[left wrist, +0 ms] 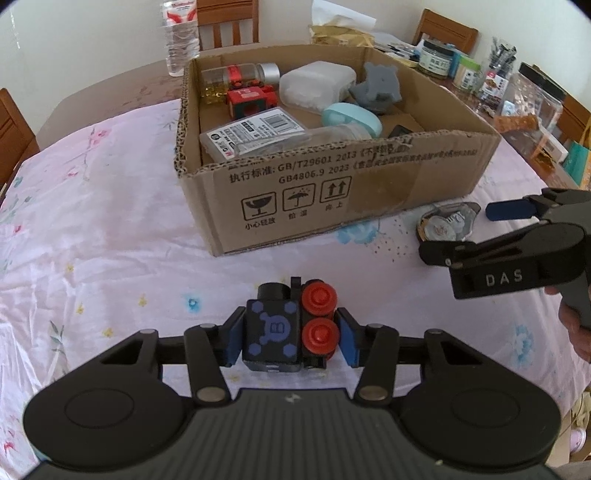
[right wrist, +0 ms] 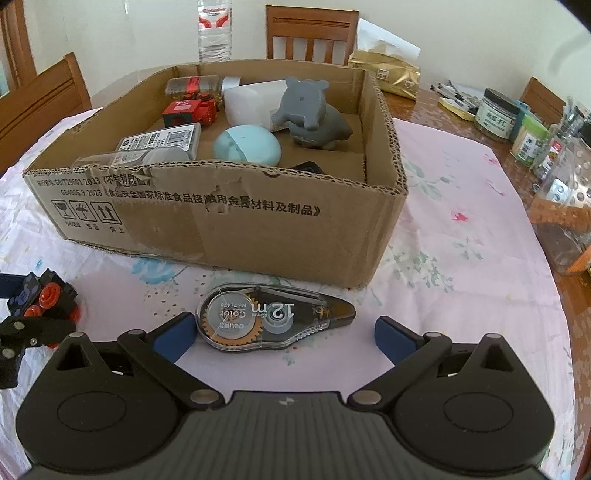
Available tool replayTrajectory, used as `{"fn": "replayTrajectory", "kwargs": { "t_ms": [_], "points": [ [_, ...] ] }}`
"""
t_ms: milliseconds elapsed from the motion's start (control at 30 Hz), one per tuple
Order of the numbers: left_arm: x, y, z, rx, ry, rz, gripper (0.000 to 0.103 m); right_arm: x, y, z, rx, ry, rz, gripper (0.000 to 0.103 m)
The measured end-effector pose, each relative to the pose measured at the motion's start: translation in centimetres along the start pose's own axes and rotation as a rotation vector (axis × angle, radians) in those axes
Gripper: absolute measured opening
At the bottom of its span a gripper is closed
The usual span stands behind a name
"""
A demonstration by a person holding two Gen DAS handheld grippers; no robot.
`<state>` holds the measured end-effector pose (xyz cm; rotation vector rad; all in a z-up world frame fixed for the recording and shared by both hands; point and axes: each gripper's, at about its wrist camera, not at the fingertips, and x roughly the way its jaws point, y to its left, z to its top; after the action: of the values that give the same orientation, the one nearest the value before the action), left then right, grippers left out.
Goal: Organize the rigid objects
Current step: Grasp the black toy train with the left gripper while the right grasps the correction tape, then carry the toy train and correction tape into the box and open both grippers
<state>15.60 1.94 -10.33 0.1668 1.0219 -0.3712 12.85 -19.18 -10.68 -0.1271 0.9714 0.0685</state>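
Note:
My left gripper is shut on a black toy block with red wheels, just above the pink floral tablecloth in front of the cardboard box. The toy also shows at the left edge of the right wrist view. My right gripper is open, its blue pads on either side of a clear correction tape dispenser that lies on the cloth before the box. The dispenser shows in the left wrist view beside the right gripper.
The box holds a red toy, a grey animal figure, a teal egg-shaped case, a white container, a labelled packet and a bottle. A water bottle, jars and wooden chairs stand behind and right.

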Motion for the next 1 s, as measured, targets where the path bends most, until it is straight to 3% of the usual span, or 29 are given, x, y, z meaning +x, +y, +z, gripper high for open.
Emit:
{"fn": "replayTrajectory", "kwargs": {
  "t_ms": [400,667,1000],
  "points": [
    [0.19,-0.37,0.22,-0.035,-0.001,0.033,0.050,0.25,0.74,0.57,-0.055,0.002,0.042,0.103],
    [0.45,-0.73,0.40,-0.045,-0.002,0.057,0.050,-0.04,0.59,0.66,-0.069,-0.001,0.052,0.093],
    [0.17,-0.70,0.57,-0.055,0.012,0.048,0.049,-0.49,0.23,0.89,-0.091,0.016,0.088,0.093]
  ]
}}
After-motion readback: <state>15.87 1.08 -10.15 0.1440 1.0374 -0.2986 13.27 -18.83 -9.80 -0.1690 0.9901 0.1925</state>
